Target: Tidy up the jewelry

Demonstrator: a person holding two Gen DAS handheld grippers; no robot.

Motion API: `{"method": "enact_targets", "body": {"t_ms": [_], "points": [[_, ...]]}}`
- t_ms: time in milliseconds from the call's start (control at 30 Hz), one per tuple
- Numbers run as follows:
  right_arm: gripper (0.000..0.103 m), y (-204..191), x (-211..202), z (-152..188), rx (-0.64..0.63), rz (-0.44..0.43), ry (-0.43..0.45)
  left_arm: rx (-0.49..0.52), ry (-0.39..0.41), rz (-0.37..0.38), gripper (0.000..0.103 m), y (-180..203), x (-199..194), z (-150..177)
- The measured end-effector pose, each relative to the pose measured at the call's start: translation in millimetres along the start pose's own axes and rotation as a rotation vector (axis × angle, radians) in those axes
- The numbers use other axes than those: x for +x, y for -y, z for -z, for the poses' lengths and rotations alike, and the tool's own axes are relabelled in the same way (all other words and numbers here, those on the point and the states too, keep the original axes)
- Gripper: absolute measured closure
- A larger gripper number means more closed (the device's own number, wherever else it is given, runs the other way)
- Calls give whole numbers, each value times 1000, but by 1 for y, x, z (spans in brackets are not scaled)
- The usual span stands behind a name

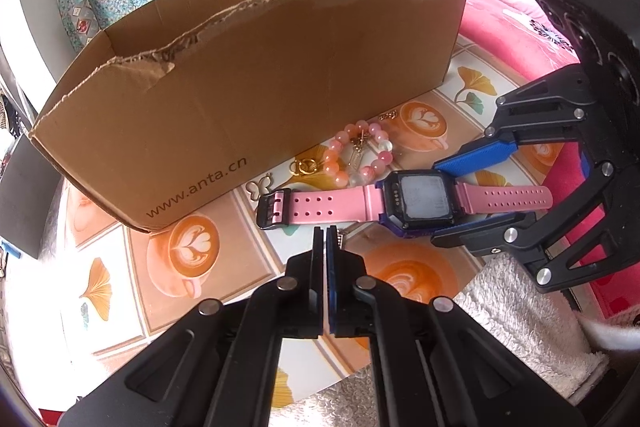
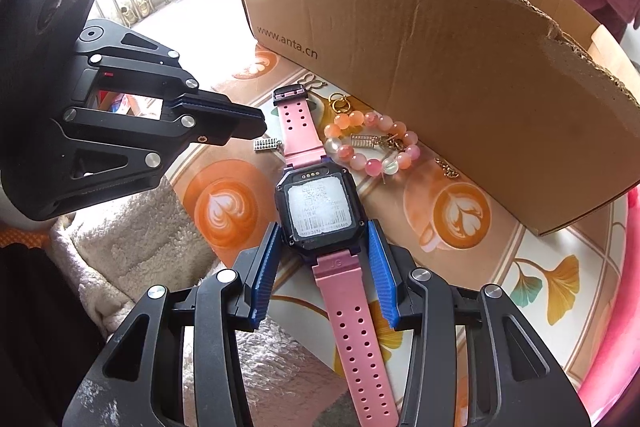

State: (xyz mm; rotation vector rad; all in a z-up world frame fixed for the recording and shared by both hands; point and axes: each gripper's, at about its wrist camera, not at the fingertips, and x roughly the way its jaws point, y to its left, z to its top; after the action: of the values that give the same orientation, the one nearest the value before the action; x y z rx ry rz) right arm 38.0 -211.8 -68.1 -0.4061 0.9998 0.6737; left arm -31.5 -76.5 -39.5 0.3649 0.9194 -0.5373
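Now right gripper clasps watch beside box wall; left gripper closed, empty.

One watch, one bracelet (beaded), one box

At the bottom centre, the left gripper has its jaws together. At the right, the right gripper clamps the pink watch. A cardboard box fills the upper left.
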Motion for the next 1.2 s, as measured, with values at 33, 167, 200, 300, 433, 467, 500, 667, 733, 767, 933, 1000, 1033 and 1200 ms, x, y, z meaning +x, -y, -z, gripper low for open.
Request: {"method": "enact_targets", "body": {"t_ms": [33,167,200,300,433,467,500,667,733,767,933,1000,1033,1200], "points": [[63,0,0,0,-3,-1,-3,-1,-6,-1,102,0,1,0],[63,0,1,-2,-4,-3,-8,-8,-28,7,102,1,5,-1],[63,-1,2,-2,-4,-2,-8,-7,-33,4,102,1,5,0],[63,-1,2,-3,1,-2,-14,-6,-44,-5,102,4,5,2],[63,-2,2,-2,8,4,-22,-10,-61,-8,102,5,5,1],[63,-2,1,-1,8,6,-24,-10,-63,-9,102,6,5,1],[63,-3,1,0,7,8,-25,-12,-66,-9,102,8,5,-1],[63,-4,0,3,6,11,-23,-20,-64,-7,102,8,6,-2],[63,-4,0,3,6,13,-27,-19,-65,-7,102,8,6,-1],[64,-5,0,2,5,14,-32,-17,-67,-7,102,7,6,-1],[65,-5,2,-1,6,13,-42,-20,-72,-6,102,6,6,-1],[65,-4,2,-1,9,11,-41,-22,-71,-7,102,5,6,-1],[65,-4,2,-1,11,10,-42,-22,-70,-8,102,6,6,-1],[65,-3,2,-4,10,10,-48,-23,-65,-9,102,6,4,0]]}}
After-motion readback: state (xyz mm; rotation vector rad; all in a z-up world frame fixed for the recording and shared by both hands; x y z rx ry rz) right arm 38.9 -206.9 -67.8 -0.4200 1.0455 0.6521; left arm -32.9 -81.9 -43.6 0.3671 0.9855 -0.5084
